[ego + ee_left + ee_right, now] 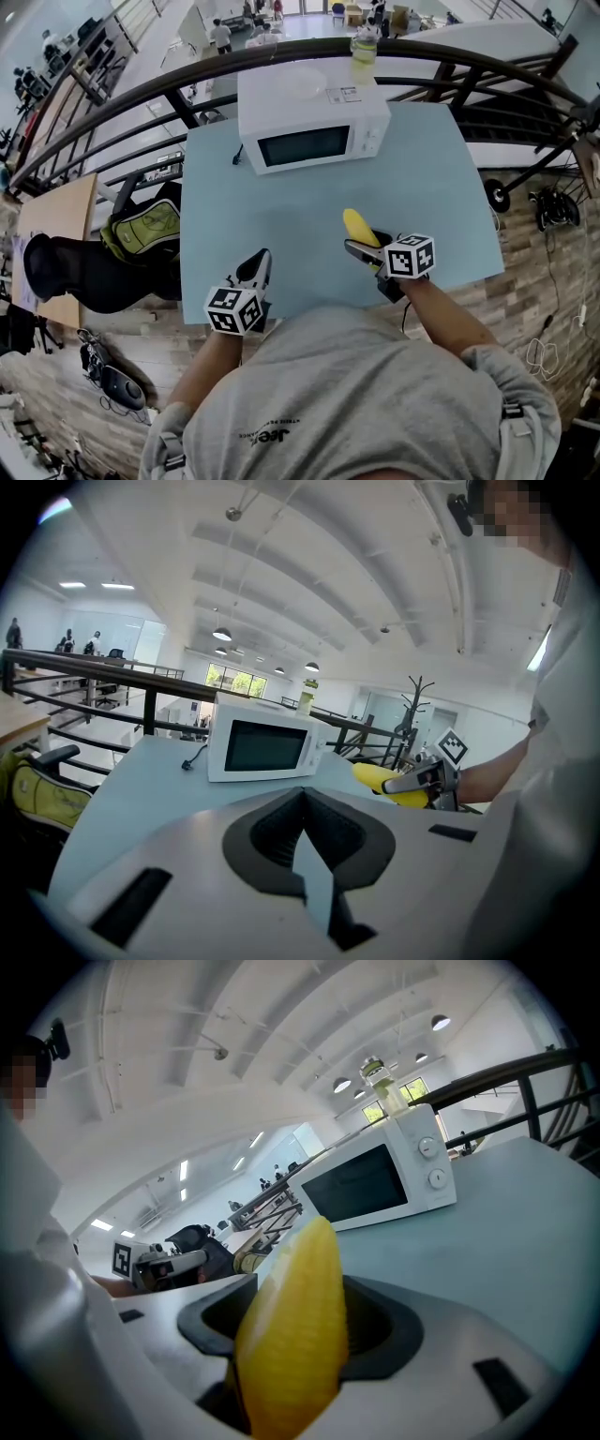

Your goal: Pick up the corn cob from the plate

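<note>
In the head view, a white microwave (314, 117) stands at the far side of a light blue table (234, 216), and a bottle (364, 47) stands on top of it. The right gripper (361, 248) is over the near right part of the table. Its jaws are clamped on the corn cob (356, 225), and the yellow tip of the cob points toward the microwave. The left gripper (261, 258) is over the near edge of the table, well apart from the right one. Its dark jaws come together to a point and hold nothing. A green backpack (145, 230) sits on a chair left of the table.

In the left gripper view, the jaws meet at their tips with nothing between them. Beyond them the microwave (258, 747) is seen on the table (141, 789). To the right, the right gripper (403, 785) holds the cob (375, 776) just beside the right front corner of the microwave. I cannot tell if the cob touches the table.

In the right gripper view, the cob (295, 1335) fills the middle, gripped between the two jaws, with its tip up and leaning a little to the right. Behind it are the microwave (375, 1180) with the bottle (392, 1091) on top. The left gripper (173, 1265) is far at the left.
</note>
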The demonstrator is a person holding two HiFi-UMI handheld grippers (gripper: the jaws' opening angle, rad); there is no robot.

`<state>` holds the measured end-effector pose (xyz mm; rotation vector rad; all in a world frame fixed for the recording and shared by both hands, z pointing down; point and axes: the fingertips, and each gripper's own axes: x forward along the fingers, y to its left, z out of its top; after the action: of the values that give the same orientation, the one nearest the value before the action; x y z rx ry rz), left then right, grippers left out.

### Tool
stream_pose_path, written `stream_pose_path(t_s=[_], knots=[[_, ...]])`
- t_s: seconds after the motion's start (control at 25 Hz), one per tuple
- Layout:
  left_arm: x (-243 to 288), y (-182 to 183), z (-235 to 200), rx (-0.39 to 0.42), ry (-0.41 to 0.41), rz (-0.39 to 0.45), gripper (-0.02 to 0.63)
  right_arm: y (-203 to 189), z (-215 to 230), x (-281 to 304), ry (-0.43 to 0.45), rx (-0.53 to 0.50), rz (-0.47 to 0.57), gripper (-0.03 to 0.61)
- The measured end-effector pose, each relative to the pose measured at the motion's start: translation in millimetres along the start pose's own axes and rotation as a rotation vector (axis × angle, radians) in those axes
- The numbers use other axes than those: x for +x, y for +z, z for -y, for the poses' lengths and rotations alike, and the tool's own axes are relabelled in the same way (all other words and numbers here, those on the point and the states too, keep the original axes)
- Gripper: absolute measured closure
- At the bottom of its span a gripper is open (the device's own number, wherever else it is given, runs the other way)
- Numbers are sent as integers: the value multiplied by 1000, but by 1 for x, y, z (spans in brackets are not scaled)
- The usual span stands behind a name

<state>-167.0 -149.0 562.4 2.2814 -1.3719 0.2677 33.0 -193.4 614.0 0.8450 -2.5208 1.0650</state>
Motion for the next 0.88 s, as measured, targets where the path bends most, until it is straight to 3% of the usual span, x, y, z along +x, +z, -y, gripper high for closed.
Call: stream_pose_path(t_s=[0.88], knots=[[-2, -2, -1, -1, 13, 3, 606, 4, 3, -3, 4, 18, 25, 301]])
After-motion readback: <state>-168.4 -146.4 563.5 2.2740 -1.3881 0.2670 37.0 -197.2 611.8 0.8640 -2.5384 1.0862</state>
